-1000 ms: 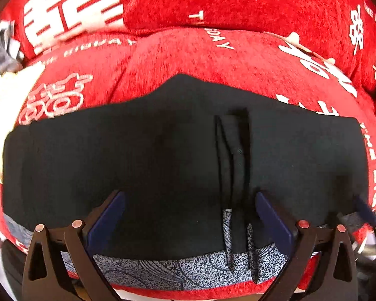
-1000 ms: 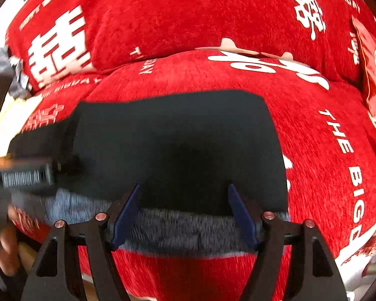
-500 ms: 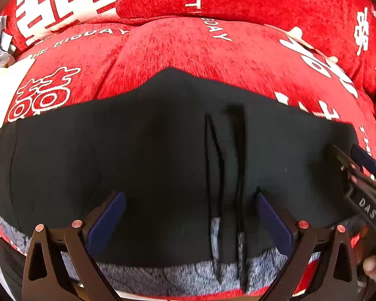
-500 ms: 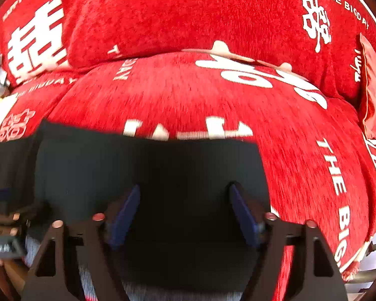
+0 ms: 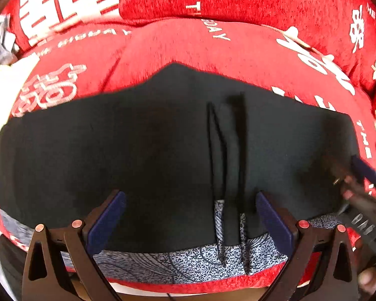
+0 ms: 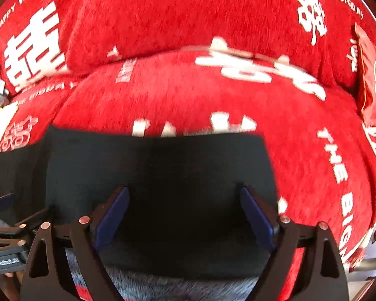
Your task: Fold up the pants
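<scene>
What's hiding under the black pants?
Under the black pants lies a red cushion cover with white lettering. A grey patterned cloth peeks out along their near edge. How far that cloth reaches underneath is covered, so it cannot be seen.

pants (image 5: 163, 155): black, speckled grey lining showing at near edge
state: folded flat
place: red cushion (image 5: 238, 57)

We hold our left black two-finger tool with blue pads (image 5: 190, 222) and our right black blue-padded tool (image 6: 185, 217) level, both spread wide, gripping nothing
</scene>
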Demonstrator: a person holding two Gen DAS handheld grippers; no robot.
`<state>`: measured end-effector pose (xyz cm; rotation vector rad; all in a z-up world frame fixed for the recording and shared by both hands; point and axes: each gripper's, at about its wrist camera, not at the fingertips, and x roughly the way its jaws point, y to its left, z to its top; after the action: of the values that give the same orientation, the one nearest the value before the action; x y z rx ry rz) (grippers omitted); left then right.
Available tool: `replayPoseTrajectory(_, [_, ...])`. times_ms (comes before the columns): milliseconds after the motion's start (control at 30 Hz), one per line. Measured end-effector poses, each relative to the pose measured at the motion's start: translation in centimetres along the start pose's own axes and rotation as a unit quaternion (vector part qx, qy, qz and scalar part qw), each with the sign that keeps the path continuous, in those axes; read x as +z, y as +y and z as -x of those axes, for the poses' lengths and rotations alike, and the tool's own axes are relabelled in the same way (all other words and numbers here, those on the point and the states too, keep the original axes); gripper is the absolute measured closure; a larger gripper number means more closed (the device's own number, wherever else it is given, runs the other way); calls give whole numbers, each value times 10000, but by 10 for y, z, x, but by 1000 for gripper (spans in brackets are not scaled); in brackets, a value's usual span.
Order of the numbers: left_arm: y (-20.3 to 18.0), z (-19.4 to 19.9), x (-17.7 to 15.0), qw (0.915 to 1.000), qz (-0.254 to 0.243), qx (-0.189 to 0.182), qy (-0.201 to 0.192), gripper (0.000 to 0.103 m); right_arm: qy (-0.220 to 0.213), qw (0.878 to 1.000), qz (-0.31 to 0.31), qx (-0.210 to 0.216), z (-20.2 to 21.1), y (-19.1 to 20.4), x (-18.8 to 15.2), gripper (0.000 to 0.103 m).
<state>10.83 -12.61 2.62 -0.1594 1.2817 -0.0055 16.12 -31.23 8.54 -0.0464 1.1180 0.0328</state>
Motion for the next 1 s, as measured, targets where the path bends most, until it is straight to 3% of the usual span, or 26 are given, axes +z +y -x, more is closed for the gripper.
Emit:
replayPoseTrajectory(100, [5,3,0,9999,-32,-123,35,0,-124,9992,211,-302,4,11,-20,11])
replayPoseTrajectory(167, [7,9,-5,9999,-79,-114,-36,0,-118,9995,132,-265,11,12,-28,11])
replayPoseTrajectory(333, [19,22,-23,9987,-294,305,-274,0,-218,9985,327,-387,21,24,-53,11])
replayPoseTrajectory(467, [50,34,-29,9980,-51,446,-444,0,-218,9979,306,-529,29,30,-59,10])
replayPoseTrajectory(600, [83,45,-28,9922,163,990,-739,0,-370,9984,388,-171,36,49,-60,10])
replayPoseTrajectory(700, [108,37,-26,9888,321,1296,-671,0,-378,9970,671,-62,26,72,-60,10])
replayPoseTrajectory(833, [141,17,-31,9870,650,1432,-339,0,-339,9980,503,-160,20,85,-47,9])
replayPoseTrajectory(933, [162,18,-33,9862,896,1333,-395,0,-613,9953,746,45,33,102,-42,9])
replayPoseTrajectory(1000, [169,19,-31,9851,895,1397,-450,0,-569,9930,1031,127,30,121,-43,9])
